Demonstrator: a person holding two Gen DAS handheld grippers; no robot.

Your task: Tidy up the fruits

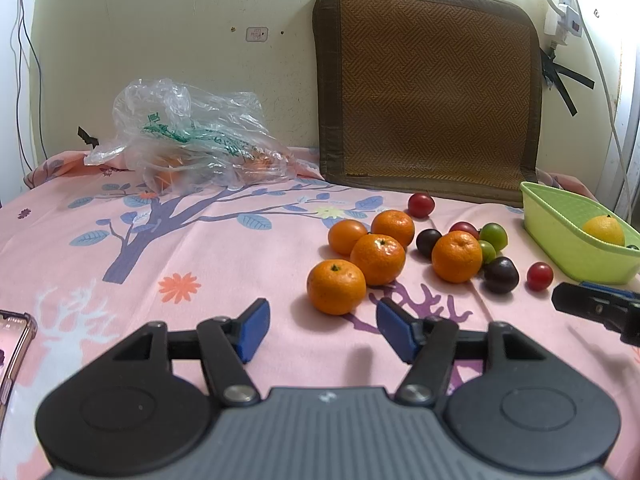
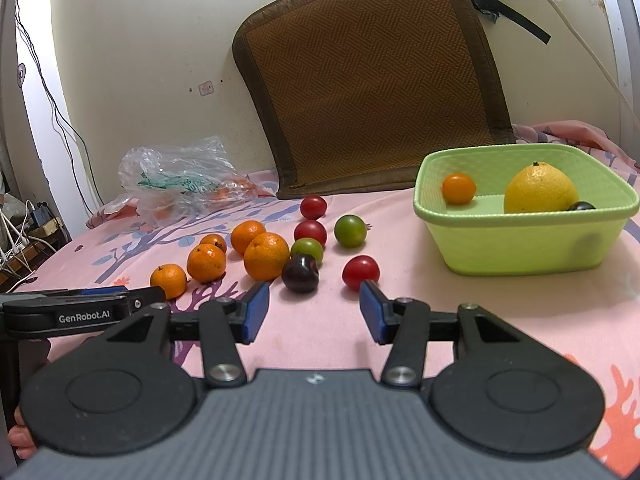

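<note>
Several tangerines lie loose on the pink sheet; the nearest tangerine (image 1: 336,287) sits just ahead of my open left gripper (image 1: 322,330), which holds nothing. Small red, green and dark plums cluster to the right of them. In the right wrist view a dark plum (image 2: 300,273) and a red plum (image 2: 360,272) lie just beyond my open, empty right gripper (image 2: 312,314). The green basket (image 2: 520,240) stands at the right and holds a yellow citrus (image 2: 540,190), a small orange fruit (image 2: 459,188) and a dark plum (image 2: 582,205).
A crumpled clear plastic bag (image 1: 192,136) with orange fruit inside lies at the back left. A brown woven mat (image 1: 428,88) leans on the wall. A phone (image 1: 12,348) rests at the left edge. Cables hang along both side walls.
</note>
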